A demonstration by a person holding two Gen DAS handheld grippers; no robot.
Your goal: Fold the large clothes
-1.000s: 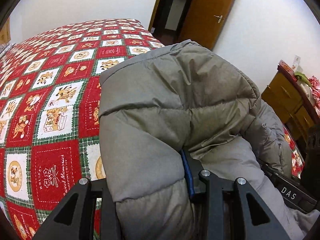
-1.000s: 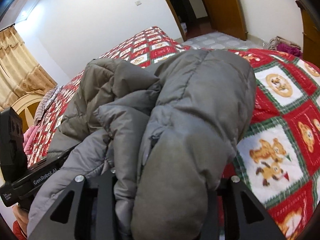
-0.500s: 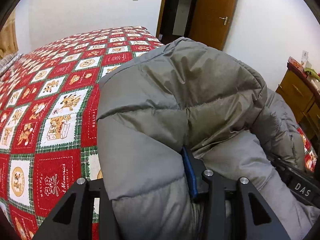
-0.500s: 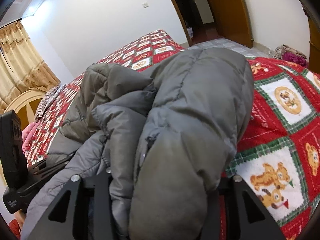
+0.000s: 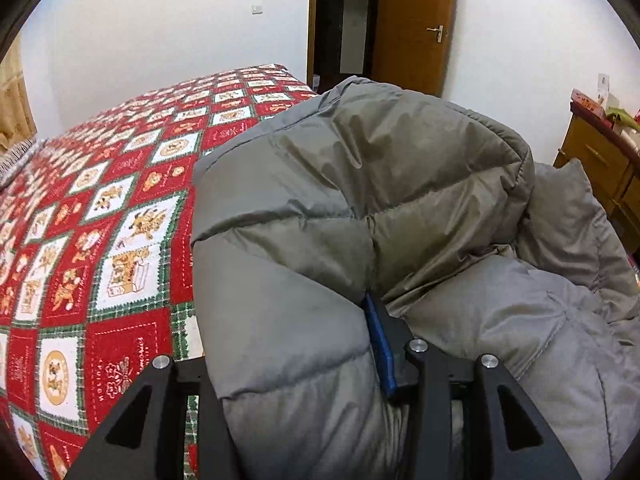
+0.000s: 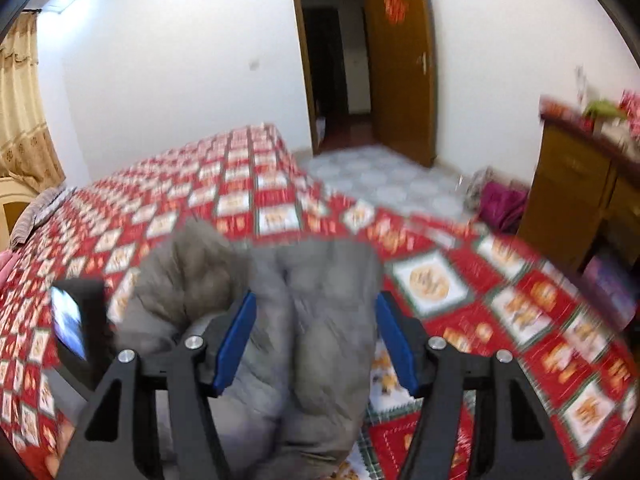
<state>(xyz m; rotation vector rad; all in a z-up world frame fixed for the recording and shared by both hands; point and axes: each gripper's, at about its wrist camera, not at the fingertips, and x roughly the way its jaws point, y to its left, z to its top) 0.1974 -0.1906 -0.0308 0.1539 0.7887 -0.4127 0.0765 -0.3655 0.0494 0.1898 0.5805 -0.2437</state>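
Note:
A puffy grey down jacket point(image 5: 360, 184) lies bunched on a red patchwork bed quilt point(image 5: 120, 240). My left gripper point(image 5: 288, 340) is shut on a thick fold of it. The blue pad of its right finger point(image 5: 380, 344) presses into the fabric, and the other finger is hidden under the jacket. In the blurred right wrist view my right gripper point(image 6: 316, 300) hangs above the jacket point(image 6: 200, 280). Its jaws are opening, and both blue pads point(image 6: 236, 340) stand clear of the cloth that lies below and between them.
The quilt point(image 6: 440, 280) spreads far to the left and back. An open wooden door point(image 5: 416, 24) stands in the white far wall. A wooden cabinet point(image 6: 568, 184) is on the right, with a pink cloth point(image 6: 500, 204) on the tiled floor beside it.
My right gripper has let go of the jacket fold, opened wide, and risen up and back from it. My left gripper has kept its grip and tilted slightly.

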